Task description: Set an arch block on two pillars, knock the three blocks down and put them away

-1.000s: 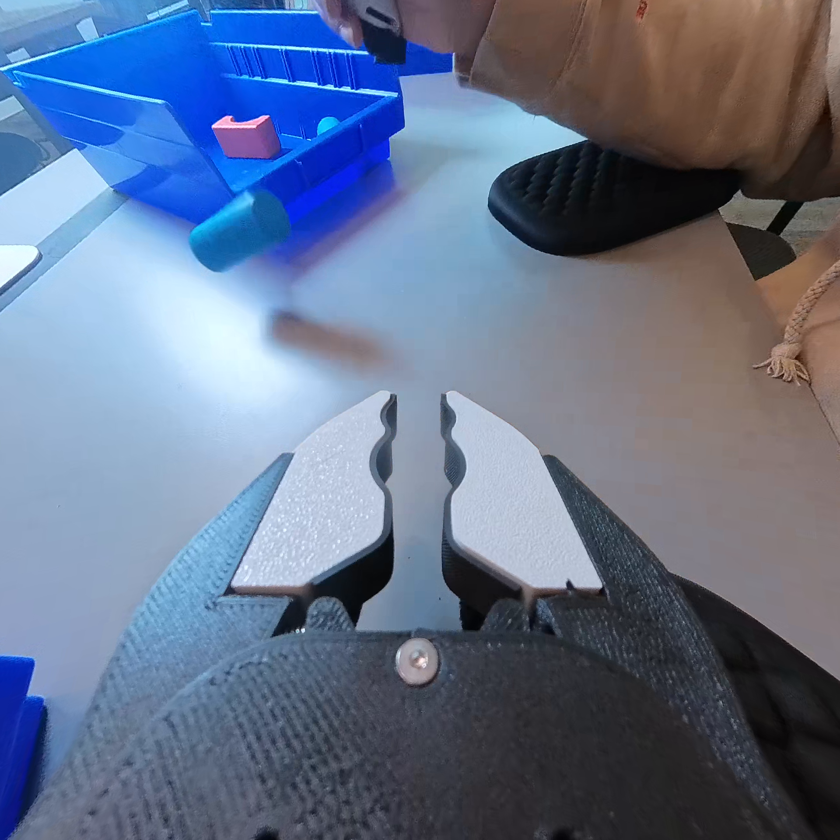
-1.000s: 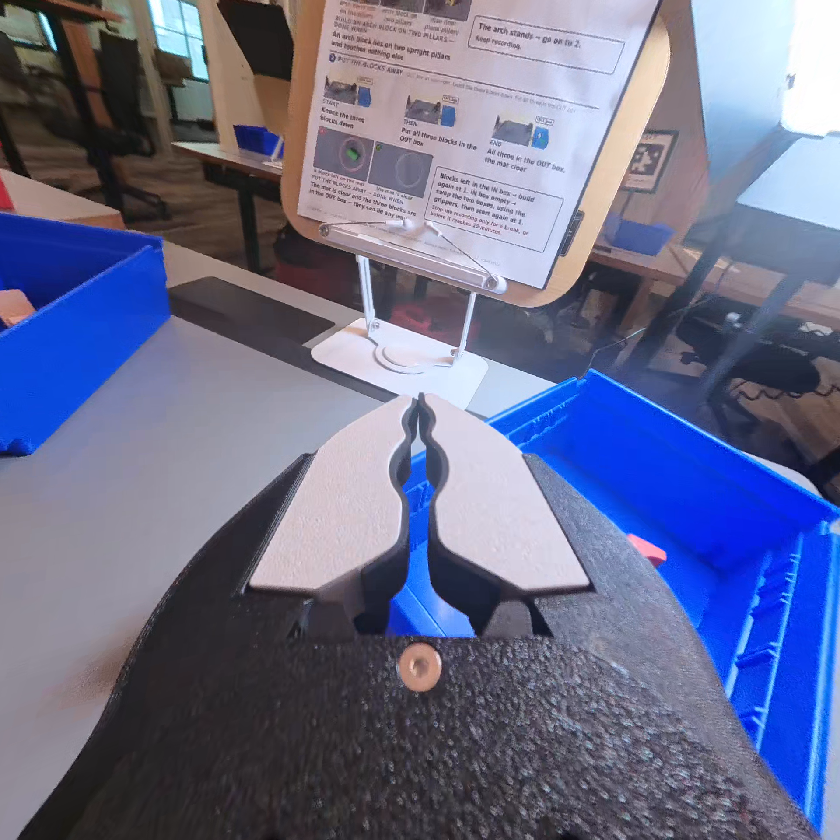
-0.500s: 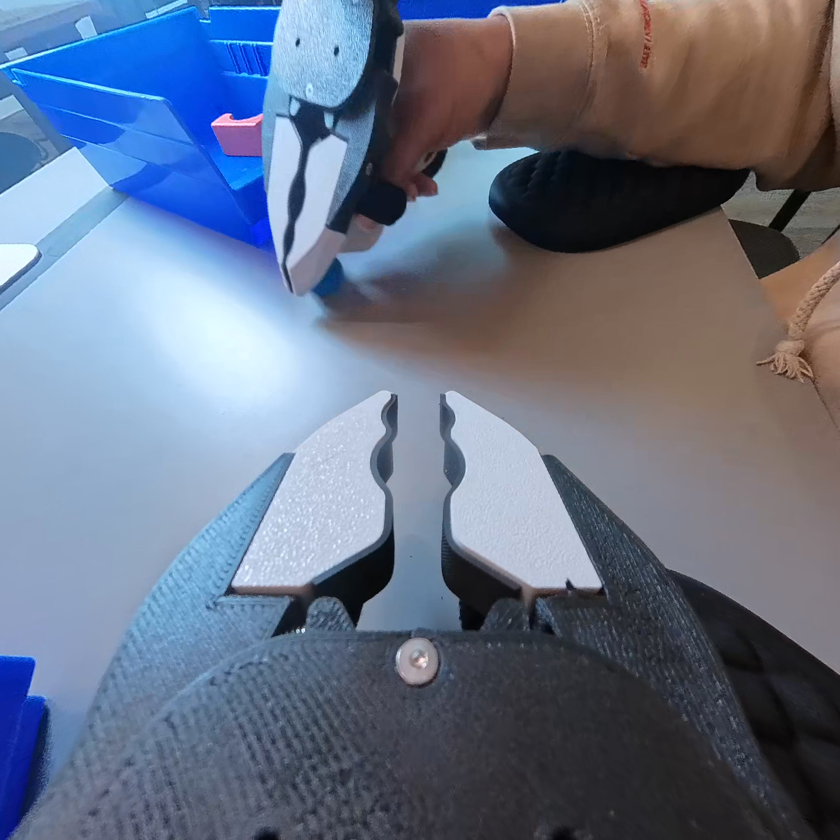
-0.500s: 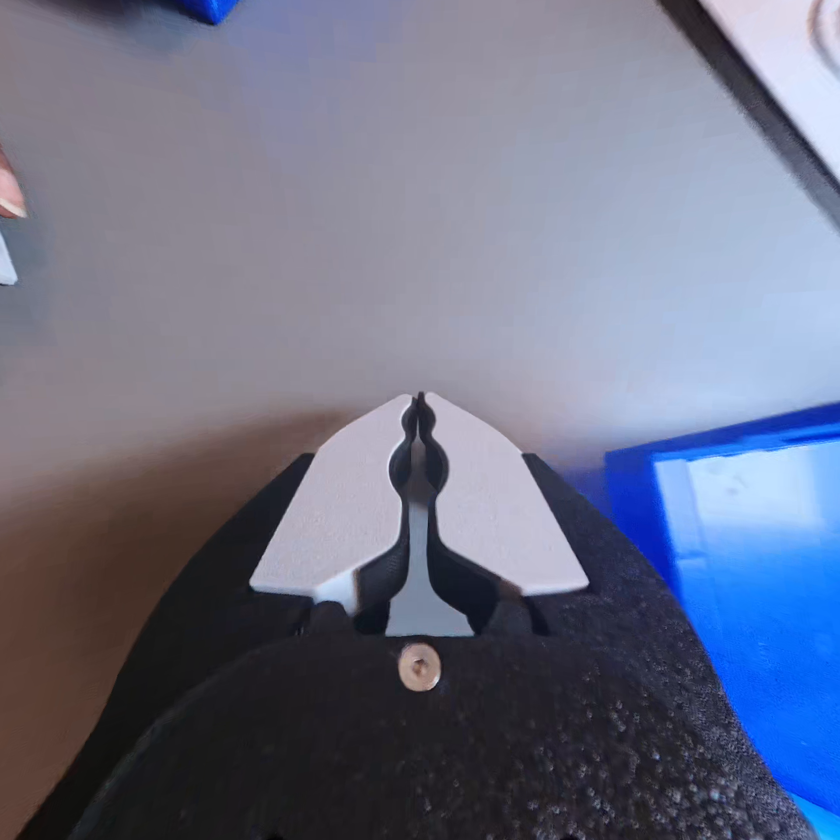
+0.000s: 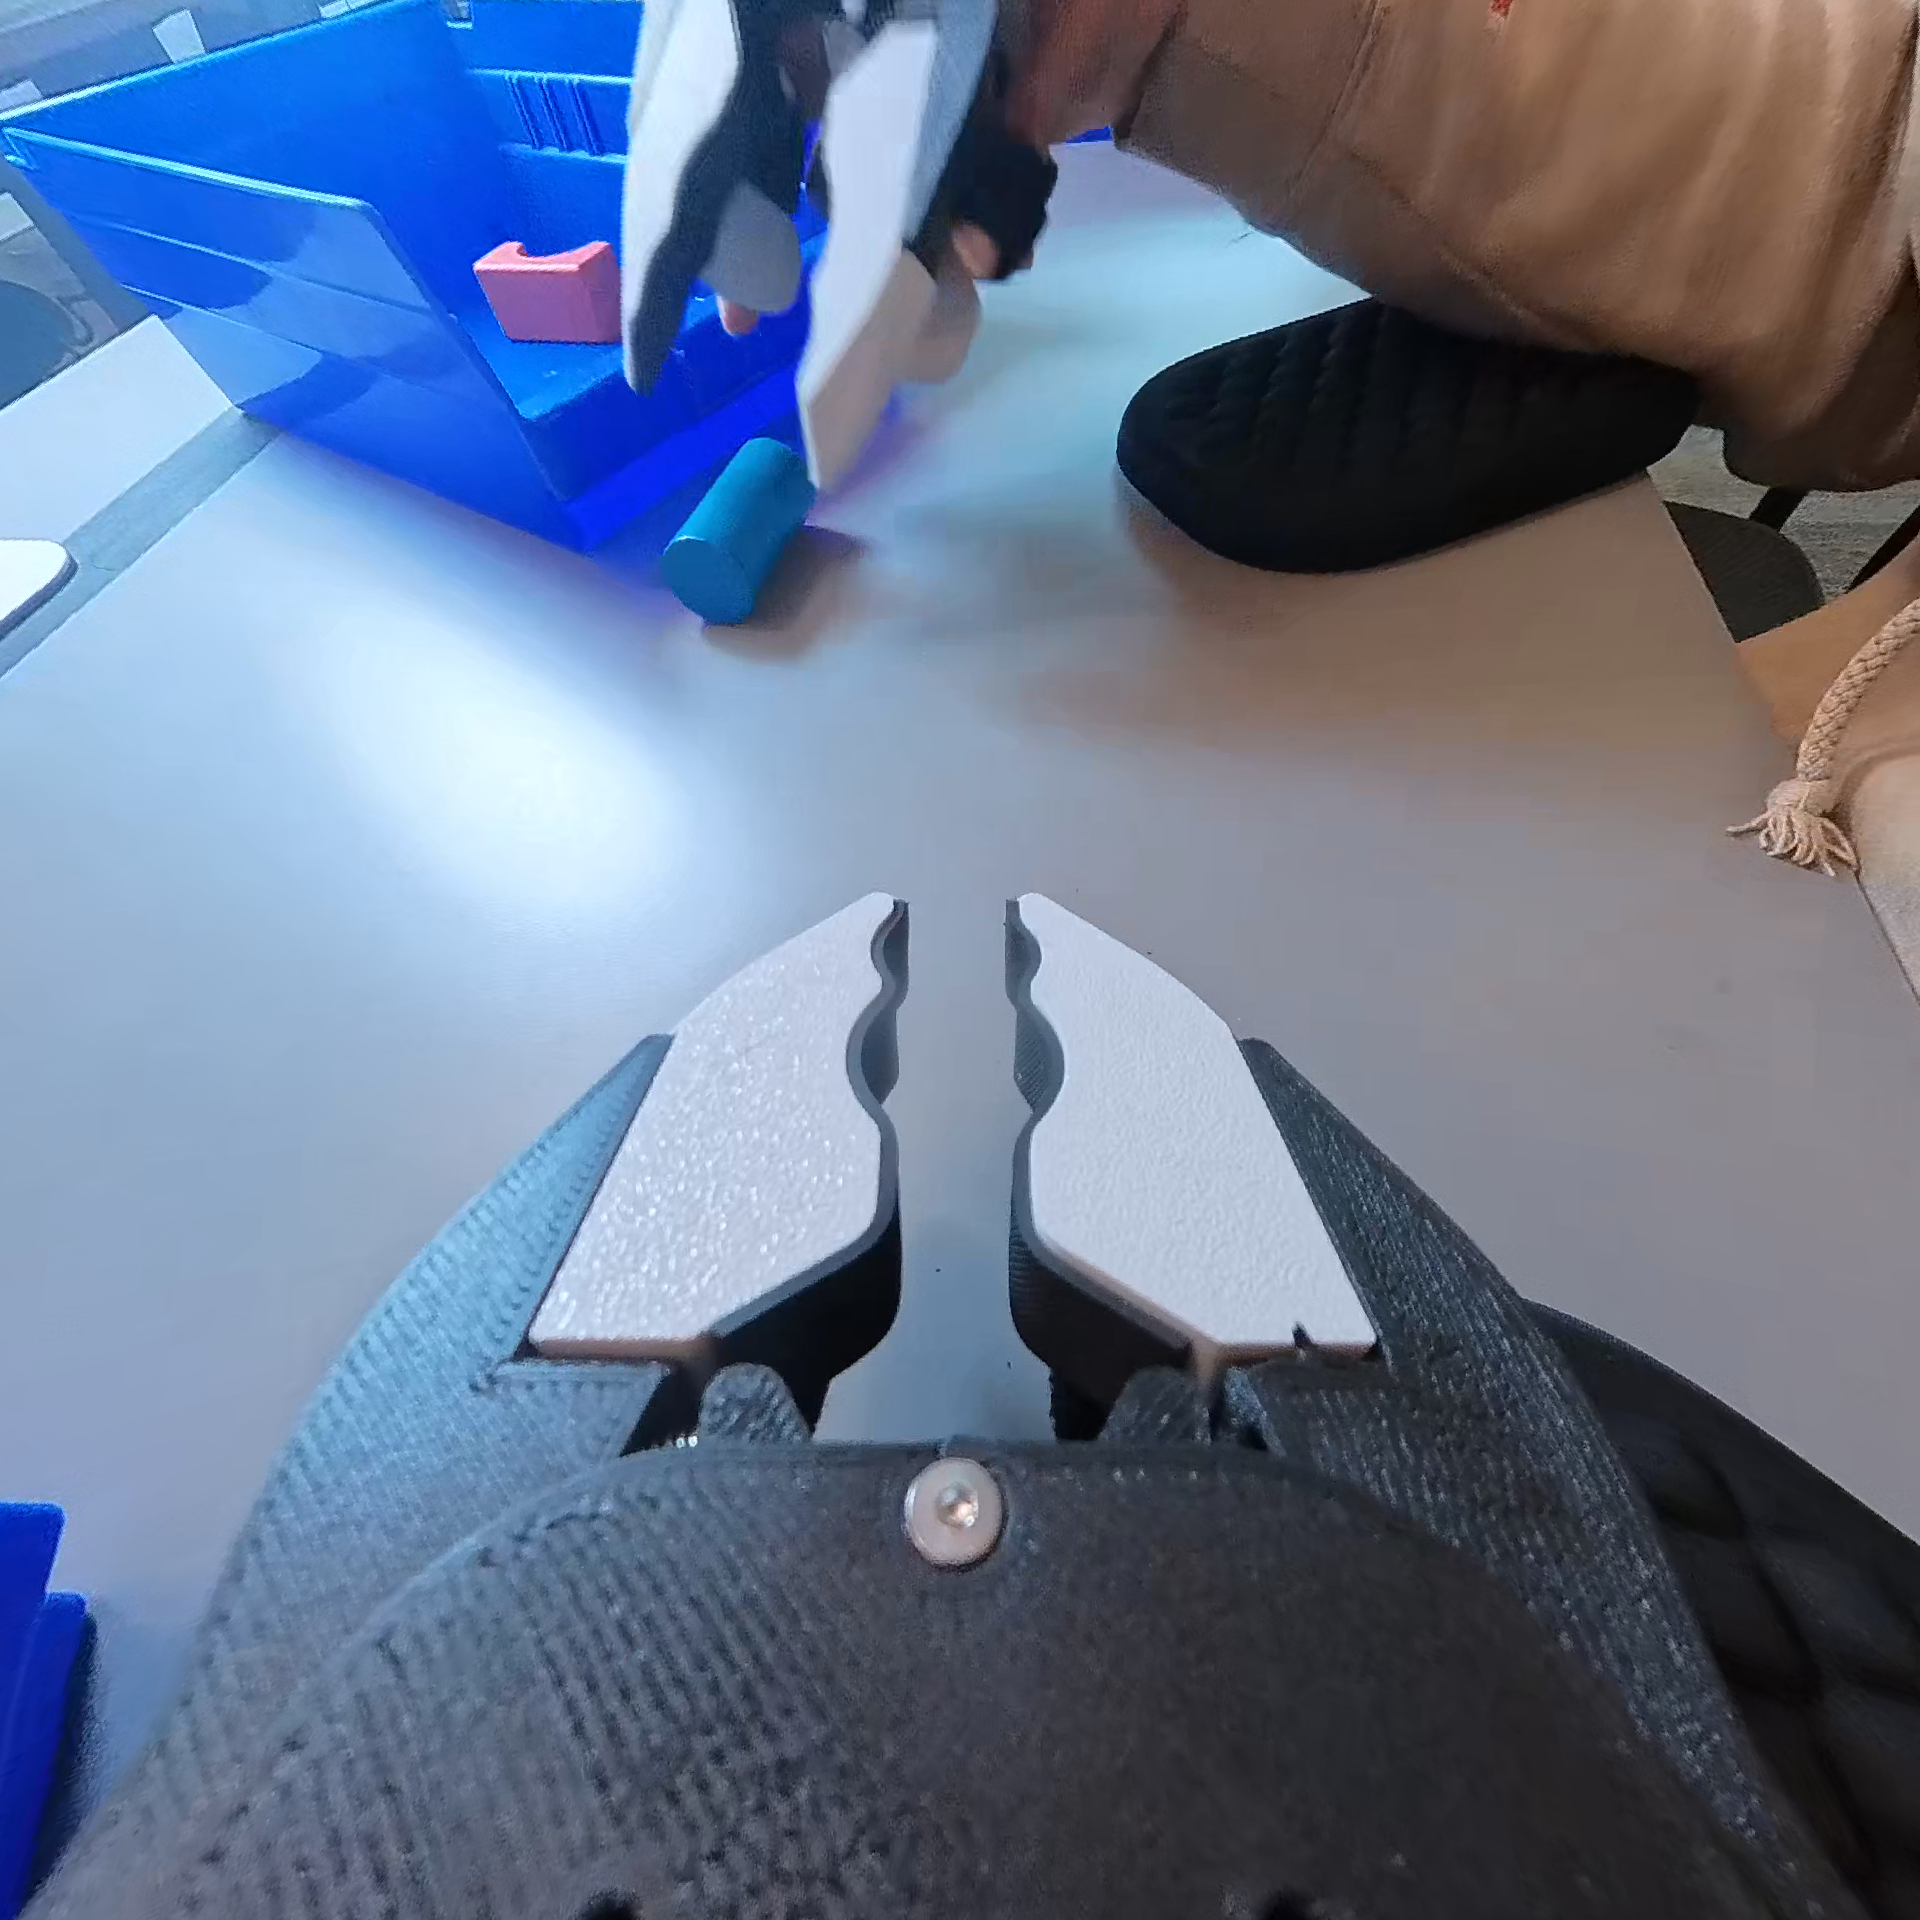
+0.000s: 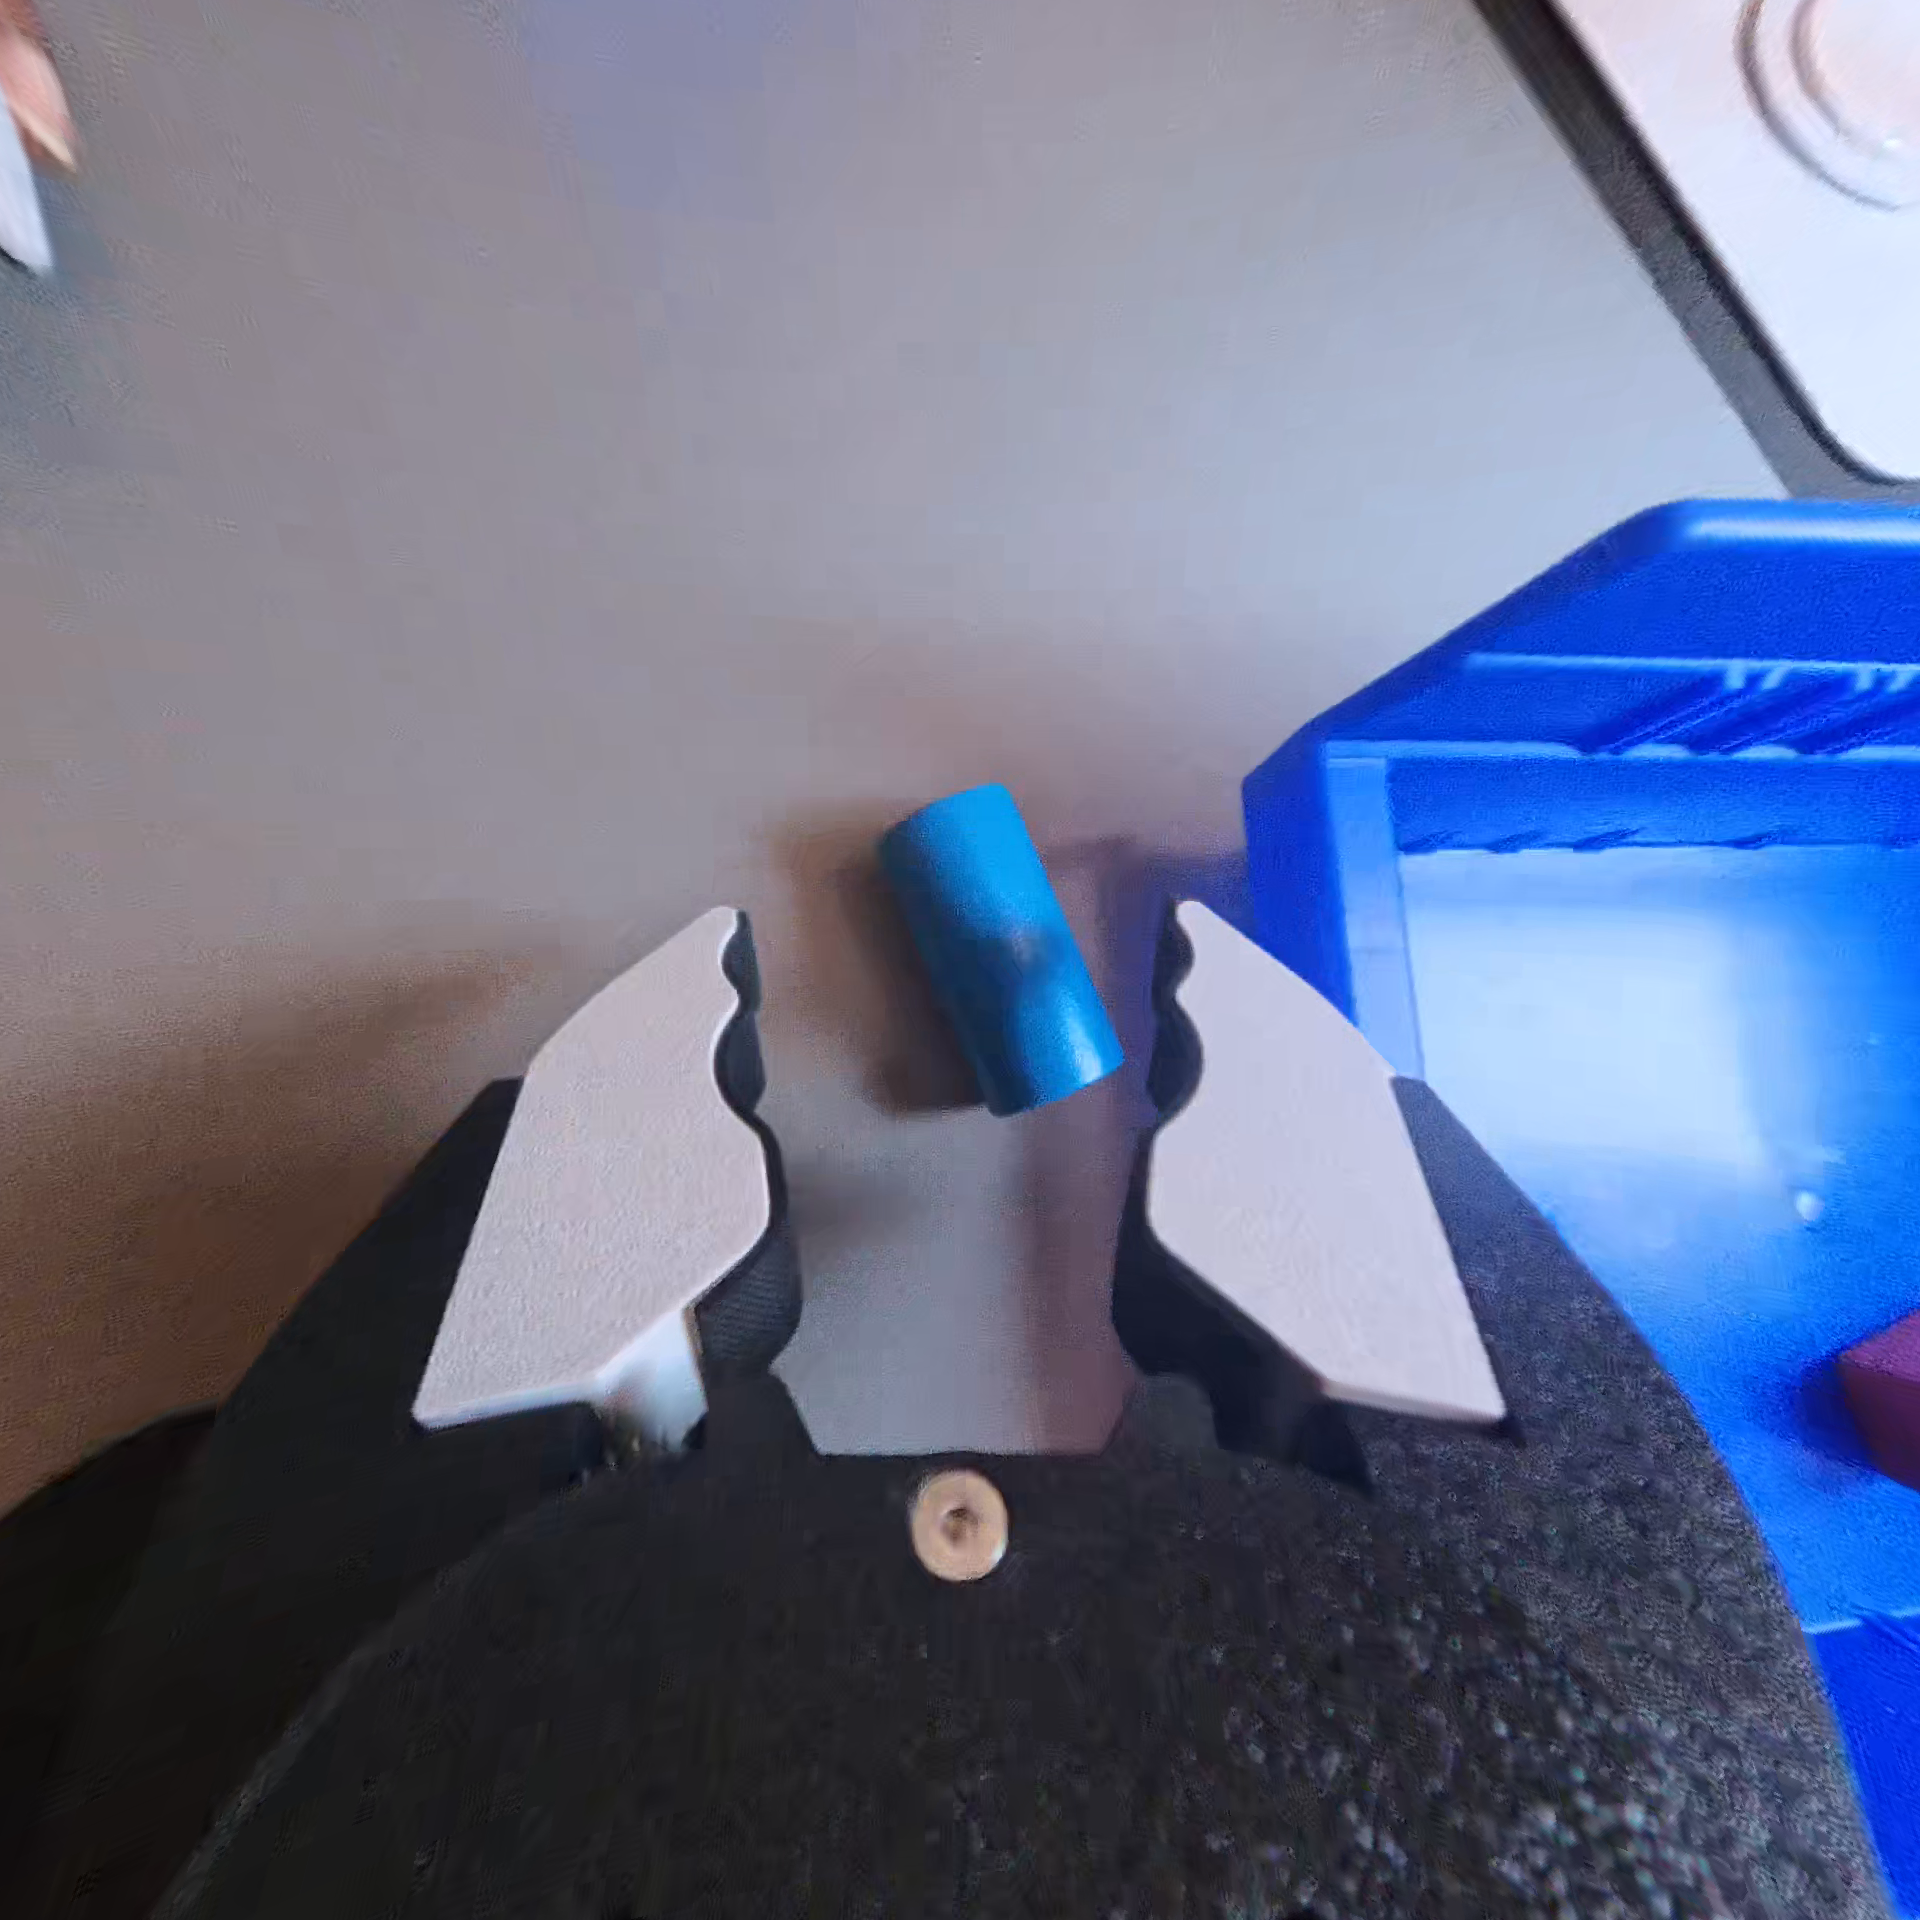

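A blue cylinder block (image 5: 740, 545) lies on its side on the grey table just in front of a blue bin (image 5: 312, 260). A red arch block (image 5: 548, 293) lies inside that bin. My right gripper (image 6: 961, 920) is open and points down, with the cylinder (image 6: 997, 951) on the table between its fingers, untouched. It also shows in the left wrist view (image 5: 727, 384), hovering just above the cylinder. My left gripper (image 5: 956, 904) is low over the bare table, well short of the cylinder, with a narrow gap between its fingers and nothing in it.
The blue bin (image 6: 1558, 831) is right beside the right finger, with a dark red block (image 6: 1881, 1392) in it. A black padded mat (image 5: 1403, 436) and a beige sleeve (image 5: 1558, 156) lie right of the cylinder. A white stand base (image 6: 1766, 156) is beyond. Another blue bin corner (image 5: 31, 1662) is at my left. The red arch block (image 5: 548, 293) lies some 20 cm from my right tips, 45 cm from my left tips.
My right gripper swung down from facing the room, opened from shut, and now straddles the cylinder. The cylinder rolled a little along the bin front. My left gripper has not moved.
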The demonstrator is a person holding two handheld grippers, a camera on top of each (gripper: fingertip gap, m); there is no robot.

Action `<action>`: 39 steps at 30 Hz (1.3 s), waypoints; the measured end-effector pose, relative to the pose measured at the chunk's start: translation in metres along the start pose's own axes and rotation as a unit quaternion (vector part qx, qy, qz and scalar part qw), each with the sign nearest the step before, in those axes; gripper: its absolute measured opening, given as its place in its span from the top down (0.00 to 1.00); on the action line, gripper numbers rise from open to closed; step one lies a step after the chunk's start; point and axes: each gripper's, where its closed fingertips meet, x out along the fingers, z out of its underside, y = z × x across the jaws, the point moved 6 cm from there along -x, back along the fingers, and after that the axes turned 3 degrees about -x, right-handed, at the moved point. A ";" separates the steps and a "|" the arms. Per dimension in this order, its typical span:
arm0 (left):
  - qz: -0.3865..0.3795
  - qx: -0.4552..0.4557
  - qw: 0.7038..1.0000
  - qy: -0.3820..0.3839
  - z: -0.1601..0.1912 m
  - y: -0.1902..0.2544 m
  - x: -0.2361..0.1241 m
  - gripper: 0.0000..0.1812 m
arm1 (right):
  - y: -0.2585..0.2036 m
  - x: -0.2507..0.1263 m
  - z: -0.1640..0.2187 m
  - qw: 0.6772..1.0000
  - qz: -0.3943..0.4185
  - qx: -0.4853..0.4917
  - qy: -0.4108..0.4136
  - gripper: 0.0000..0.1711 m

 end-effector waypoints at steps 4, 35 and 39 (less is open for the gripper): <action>0.001 0.000 1.000 0.001 0.000 0.000 0.000 0.90 | -0.007 0.014 0.014 0.996 -0.006 -0.052 -0.072 0.81; -0.002 0.010 1.000 -0.007 0.001 0.001 0.001 0.91 | 0.093 -0.035 0.041 0.923 0.317 0.219 -0.002 0.80; -0.002 0.010 1.000 -0.007 0.001 0.001 0.002 0.91 | 0.096 -0.039 0.044 0.916 0.330 0.227 0.003 0.72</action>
